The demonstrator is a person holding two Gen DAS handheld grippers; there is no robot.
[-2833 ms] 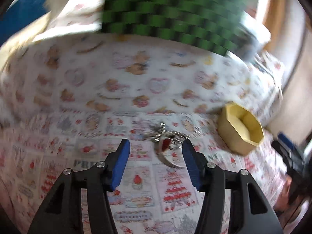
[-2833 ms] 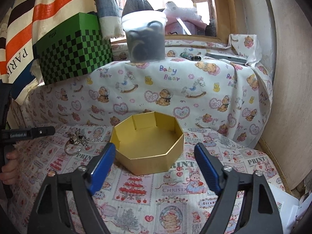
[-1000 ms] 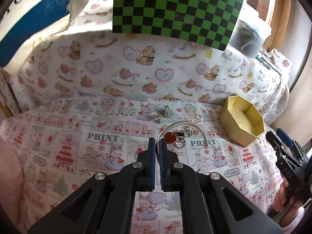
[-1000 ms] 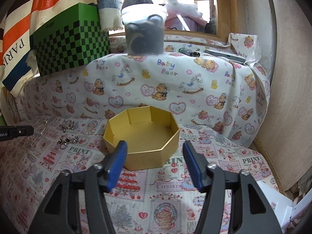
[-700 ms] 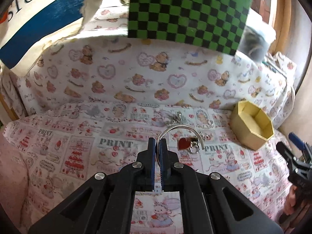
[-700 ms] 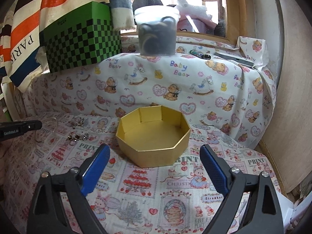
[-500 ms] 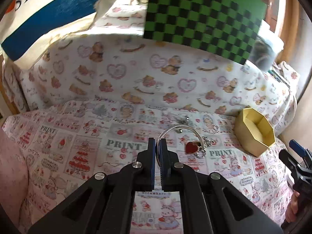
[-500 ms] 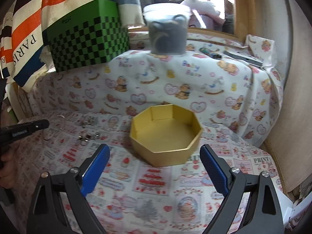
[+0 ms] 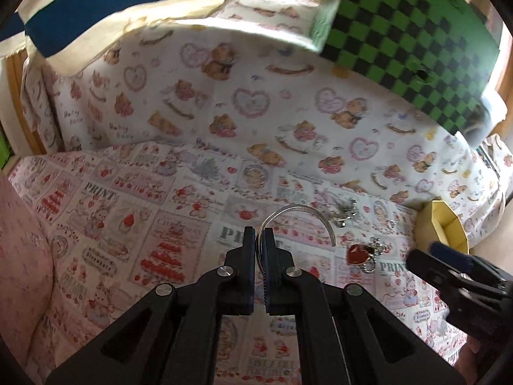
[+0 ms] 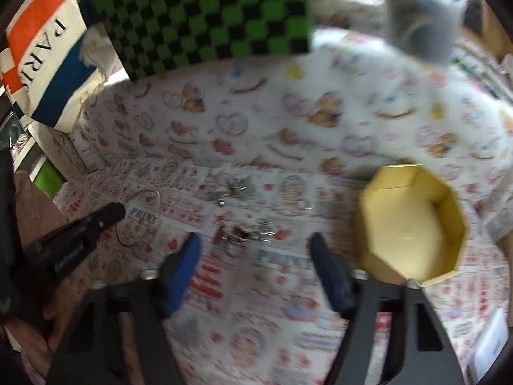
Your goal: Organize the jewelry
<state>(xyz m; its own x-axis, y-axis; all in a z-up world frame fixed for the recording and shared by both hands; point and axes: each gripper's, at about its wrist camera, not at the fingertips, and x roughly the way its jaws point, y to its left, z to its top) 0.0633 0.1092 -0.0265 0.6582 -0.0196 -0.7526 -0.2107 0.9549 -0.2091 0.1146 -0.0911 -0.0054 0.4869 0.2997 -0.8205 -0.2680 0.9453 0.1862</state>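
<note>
The bangle (image 9: 296, 215), a thin silver open hoop, is pinched at one end between the pressed-together fingers of the left gripper (image 9: 259, 243), at lower centre of the left view. Its arc rises above the fingertips and curves to the right, the free end pointing down. In the right view the same bangle (image 10: 144, 194) shows at centre left, at the tip of the left gripper (image 10: 112, 213), which enters from the left edge.

The heart charm (image 9: 356, 254), red with a small silver cluster beside it, lies on the cloth (image 9: 128, 224) just right of the bangle's free end. A second silver cluster (image 9: 344, 210) lies further up the frame, near the cloth's back fold.

The right gripper (image 10: 255, 250) has its blue fingers (image 10: 184, 263) spread wide, at lower centre of the right view. The charm cluster (image 10: 247, 234) lies on the cloth between and just beyond the fingertips; blur hides whether they touch it. In the left view the right gripper (image 9: 449, 263) enters from the right edge.

The box (image 10: 413, 221), yellow, octagonal and open, sits at right of the right view, just beside the right finger. In the left view only its corner (image 9: 444, 227) shows, at the right edge.

A checkered box (image 10: 208, 12), green and black, stands at the top of both views.
</note>
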